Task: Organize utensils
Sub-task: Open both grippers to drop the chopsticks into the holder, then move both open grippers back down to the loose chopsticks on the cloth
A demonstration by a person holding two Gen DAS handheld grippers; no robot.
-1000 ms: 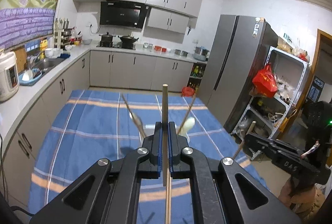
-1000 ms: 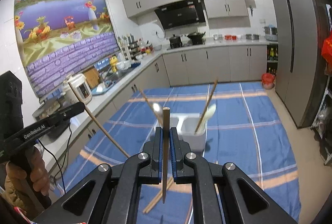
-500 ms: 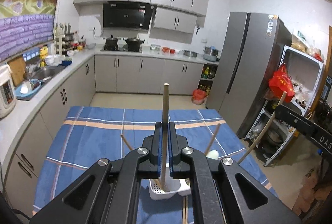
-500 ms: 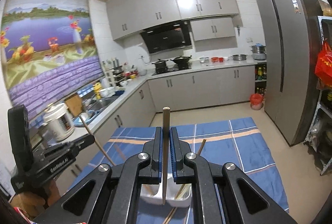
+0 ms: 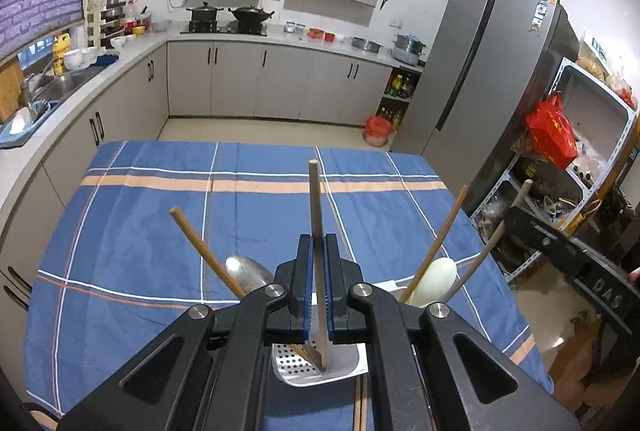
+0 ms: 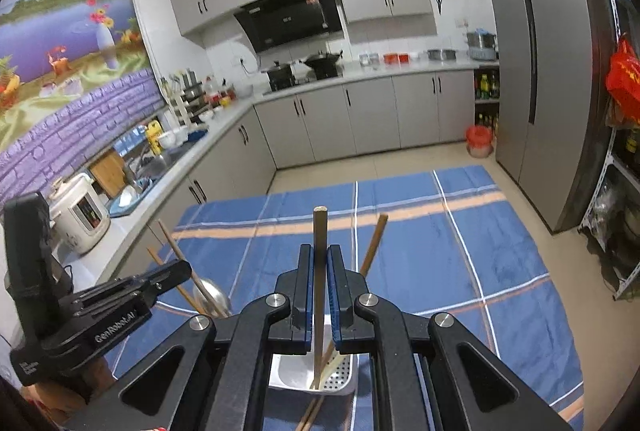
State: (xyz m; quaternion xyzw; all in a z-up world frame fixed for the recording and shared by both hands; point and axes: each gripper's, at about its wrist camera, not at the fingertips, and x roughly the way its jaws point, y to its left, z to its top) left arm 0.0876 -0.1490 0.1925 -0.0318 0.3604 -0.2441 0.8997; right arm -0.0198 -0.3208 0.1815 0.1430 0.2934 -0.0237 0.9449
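Observation:
My left gripper (image 5: 315,273) is shut on a wooden chopstick (image 5: 314,199) held upright, its lower tip inside the white perforated utensil holder (image 5: 340,371). My right gripper (image 6: 320,285) is shut on a darker chopstick (image 6: 319,231), its tip inside the holder (image 6: 340,377) too. The holder also has another chopstick (image 5: 204,251), a metal spoon (image 5: 248,273), a white spoon (image 5: 434,277) and a leaning chopstick (image 5: 440,239). The right gripper's body (image 5: 580,263) shows at the left view's right edge; the left gripper's body (image 6: 92,311) shows at the right view's left.
The holder stands on a table with a blue plaid cloth (image 5: 160,223). Two loose chopsticks (image 6: 310,415) lie on the cloth in front of the holder. Kitchen counters (image 5: 48,99), a fridge (image 5: 480,71) and a metal shelf (image 5: 580,151) surround the table.
Both grippers have come down over the holder with their chopsticks, so the lower tips now sit inside it. The views tilted down toward the table.

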